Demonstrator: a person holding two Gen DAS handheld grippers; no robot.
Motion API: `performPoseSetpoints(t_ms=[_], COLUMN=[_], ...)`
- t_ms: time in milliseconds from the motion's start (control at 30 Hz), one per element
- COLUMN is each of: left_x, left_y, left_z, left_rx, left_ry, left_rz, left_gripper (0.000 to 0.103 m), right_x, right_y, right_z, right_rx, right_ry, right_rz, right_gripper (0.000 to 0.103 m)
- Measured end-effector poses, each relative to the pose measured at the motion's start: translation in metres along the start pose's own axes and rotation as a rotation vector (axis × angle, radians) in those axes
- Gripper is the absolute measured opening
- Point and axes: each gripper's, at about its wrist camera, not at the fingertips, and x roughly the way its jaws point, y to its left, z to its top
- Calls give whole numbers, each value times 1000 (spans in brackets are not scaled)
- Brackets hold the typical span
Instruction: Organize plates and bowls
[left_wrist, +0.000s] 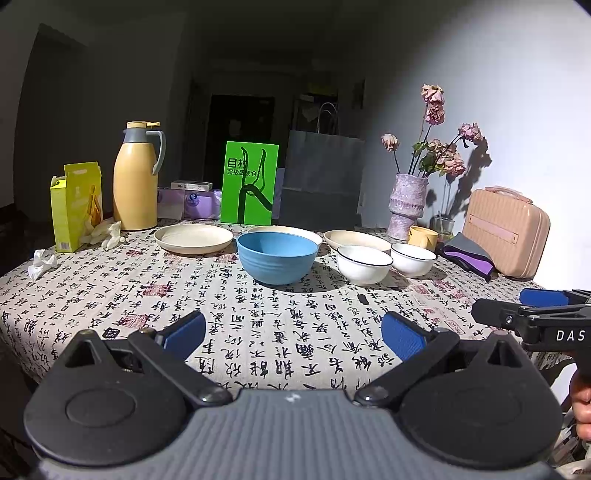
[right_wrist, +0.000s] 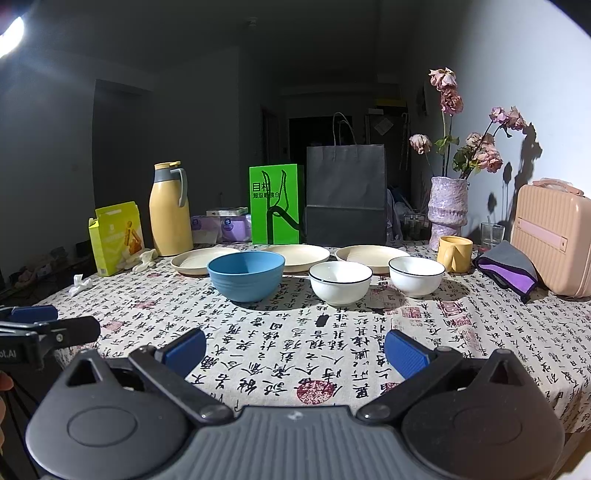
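Centrally, on a table (left_wrist: 110, 295) covered by a cloth printed with black calligraphy, stand the task's dishes. A blue bowl (left_wrist: 277, 258) sits upright nearest the left gripper (left_wrist: 293, 334), with two white bowls (left_wrist: 364, 264) with dark rims standing side by side to its right, close together but apart in the right wrist view. Behind the bowls, three cream plates (left_wrist: 192, 238) lie flat in a row across the table, the middle one partly hidden by the blue bowl in the left wrist view.

Both tools hover low over the near edge of the table, well apart from the dishes. The left gripper's blue-padded fingers (left_wrist: 184, 334) are spread wide with nothing between them. The right gripper (right_wrist: 295, 349) likewise has its fingers (right_wrist: 404, 354) spread apart and holds nothing; it also appears at the right edge of the left wrist view.

Along the far side stand a yellow thermos jug (left_wrist: 136, 177), a yellow-green carton (left_wrist: 75, 205), a green paper bag (left_wrist: 249, 182) and a dark paper bag (left_wrist: 321, 177). To the right are a mottled vase (left_wrist: 408, 201) of dried pink flowers, a yellow mug (left_wrist: 423, 236), a folded grey-and-purple cloth (left_wrist: 467, 254) and a pink ribbed case (left_wrist: 506, 230). A crumpled tissue (left_wrist: 42, 262) lies at the left.
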Motion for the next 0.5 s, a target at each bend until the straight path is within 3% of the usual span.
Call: performPoseSetpoints(t_ms=[500], left_x=[0], left_y=[0], left_z=[0], left_rx=[0], left_ry=[-1], left_rz=[-2], left_gripper=[103], right_x=[-1], right_y=[2], right_z=[1], right_rx=[-3], right_ry=[-2], right_rz=[1], right_gripper=[103])
